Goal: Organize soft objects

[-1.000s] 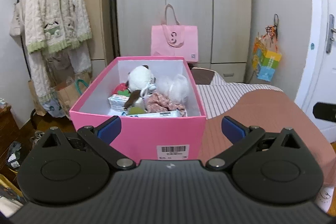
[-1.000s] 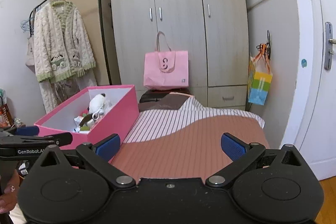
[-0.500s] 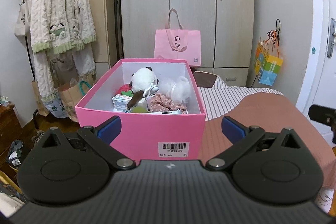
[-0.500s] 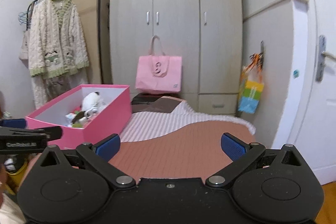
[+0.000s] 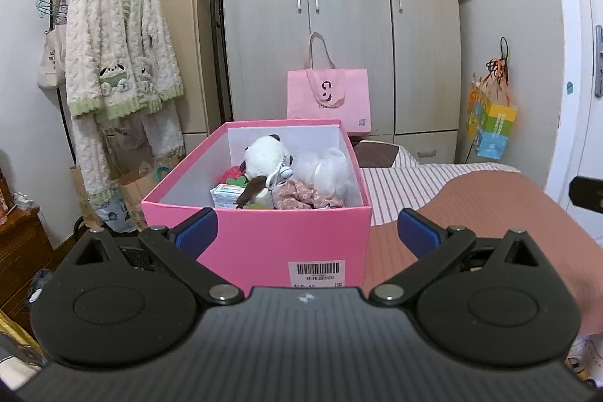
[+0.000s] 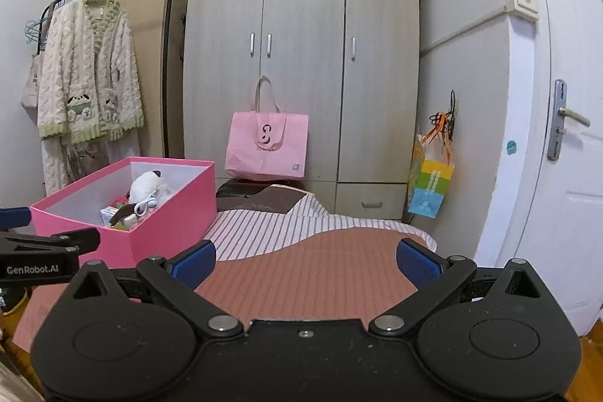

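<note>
Directly ahead, pink box fronts pink bag, wardrobe.

Ahead I see a grey three-door wardrobe with a pink tote bag standing against its base. To the left, a cream and green knitted cardigan hangs from a black clothes rail. On the right, a colourful gift bag hangs on the wall, near a white door with a metal handle. The bed's cover is striped and terracotta.
</note>
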Action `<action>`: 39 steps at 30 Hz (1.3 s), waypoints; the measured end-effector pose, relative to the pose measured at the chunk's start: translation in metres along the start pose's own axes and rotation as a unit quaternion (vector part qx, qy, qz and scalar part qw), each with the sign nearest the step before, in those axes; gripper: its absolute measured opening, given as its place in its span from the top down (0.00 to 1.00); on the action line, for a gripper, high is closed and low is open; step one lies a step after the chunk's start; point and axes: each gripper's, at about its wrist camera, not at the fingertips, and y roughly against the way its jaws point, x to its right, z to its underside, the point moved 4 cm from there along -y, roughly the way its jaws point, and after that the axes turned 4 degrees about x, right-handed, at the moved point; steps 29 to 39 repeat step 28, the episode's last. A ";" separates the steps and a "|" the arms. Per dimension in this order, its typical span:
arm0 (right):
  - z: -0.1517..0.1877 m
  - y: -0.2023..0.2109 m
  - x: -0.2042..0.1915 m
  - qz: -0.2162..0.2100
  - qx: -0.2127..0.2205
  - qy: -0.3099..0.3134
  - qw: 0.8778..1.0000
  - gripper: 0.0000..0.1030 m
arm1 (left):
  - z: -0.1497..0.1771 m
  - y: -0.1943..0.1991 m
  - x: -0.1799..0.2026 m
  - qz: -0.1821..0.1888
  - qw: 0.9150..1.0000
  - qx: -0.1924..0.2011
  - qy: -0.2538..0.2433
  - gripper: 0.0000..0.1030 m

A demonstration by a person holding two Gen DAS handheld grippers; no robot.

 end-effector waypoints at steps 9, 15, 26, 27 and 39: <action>0.001 -0.001 0.006 0.004 0.002 -0.011 1.000 0.00 | 0.002 0.001 0.004 0.006 1.000 -0.018 -0.011 0.00; 0.003 -0.002 0.002 -0.003 0.001 -0.008 1.000 0.00 | 0.000 0.003 0.008 0.011 1.000 -0.016 -0.011 0.00; 0.007 -0.004 0.007 0.000 -0.009 -0.015 1.000 0.00 | 0.001 0.003 0.004 0.018 1.000 -0.024 0.001 0.00; 0.007 -0.005 0.007 0.001 -0.010 -0.016 1.000 0.00 | 0.001 0.003 0.004 0.018 1.000 -0.024 0.001 0.00; 0.007 -0.005 0.007 0.001 -0.011 -0.016 1.000 0.00 | 0.001 0.003 0.004 0.019 1.000 -0.024 0.001 0.00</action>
